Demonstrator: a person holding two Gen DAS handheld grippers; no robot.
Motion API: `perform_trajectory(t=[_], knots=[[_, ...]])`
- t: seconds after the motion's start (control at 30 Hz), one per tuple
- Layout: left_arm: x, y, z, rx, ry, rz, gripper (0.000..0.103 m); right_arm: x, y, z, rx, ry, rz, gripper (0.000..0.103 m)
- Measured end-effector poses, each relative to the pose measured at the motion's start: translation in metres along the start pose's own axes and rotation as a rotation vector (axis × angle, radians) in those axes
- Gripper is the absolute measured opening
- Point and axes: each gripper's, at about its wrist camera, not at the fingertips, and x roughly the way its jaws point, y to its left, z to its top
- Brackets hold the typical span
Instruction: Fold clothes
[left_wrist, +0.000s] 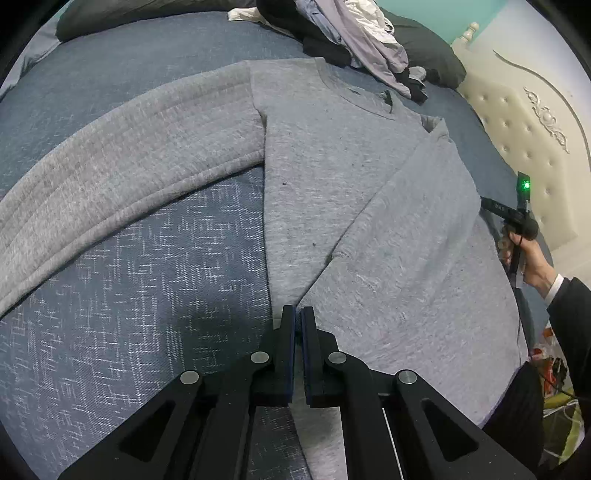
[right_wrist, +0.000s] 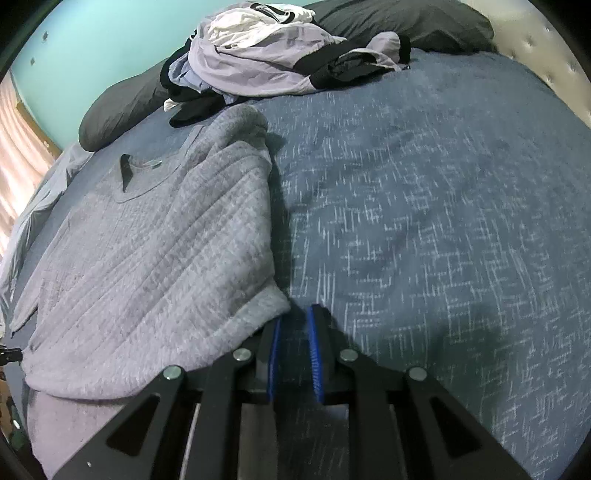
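Observation:
A grey sweatshirt lies face up on the blue bedspread. One sleeve stretches out flat to the left in the left wrist view; the other sleeve is folded across the body. My left gripper is shut, its tips over the hem's left corner, and no cloth shows between its pads. In the right wrist view my right gripper stands open over bare bedspread, the folded sleeve's cuff resting against its left finger. A hand holds the right gripper at the sweatshirt's right edge.
A heap of loose clothes sits beyond the collar, with dark pillows behind it. A cream tufted headboard borders the bed on the right. The bedspread right of the sweatshirt is bare. A dark-sleeved arm reaches in from the right.

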Motion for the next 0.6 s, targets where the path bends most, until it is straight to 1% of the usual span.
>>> perform_trajectory(t=[0.1,0.2,0.27,0.43,0.5,0.57,0.6], knots=[[-0.004,0.0,-0.002,0.001,-0.004,-0.001,0.003,-0.007,0.002,-0.001,-0.042,-0.033,0.0,0.013],[-0.008,0.0,-0.004,0.003,-0.006,-0.002,0.003,-0.021,0.0,-0.001,-0.049,-0.096,0.022,0.005],[-0.011,0.001,-0.005,0.005,-0.008,-0.003,0.003,-0.03,-0.003,0.0,-0.052,-0.125,0.03,0.003],[-0.018,0.001,-0.008,0.005,-0.013,-0.002,0.003,-0.049,-0.007,0.006,-0.051,-0.18,0.024,0.0],[-0.019,0.002,-0.009,0.0,-0.013,-0.007,0.003,-0.059,-0.013,0.01,-0.022,-0.218,0.02,0.0],[-0.018,0.001,-0.008,0.002,-0.011,-0.006,0.003,-0.059,-0.018,0.013,0.0,-0.208,0.045,0.0],[-0.018,0.001,-0.008,0.002,-0.011,-0.006,0.003,-0.055,-0.022,0.014,0.014,-0.174,0.07,0.0]])
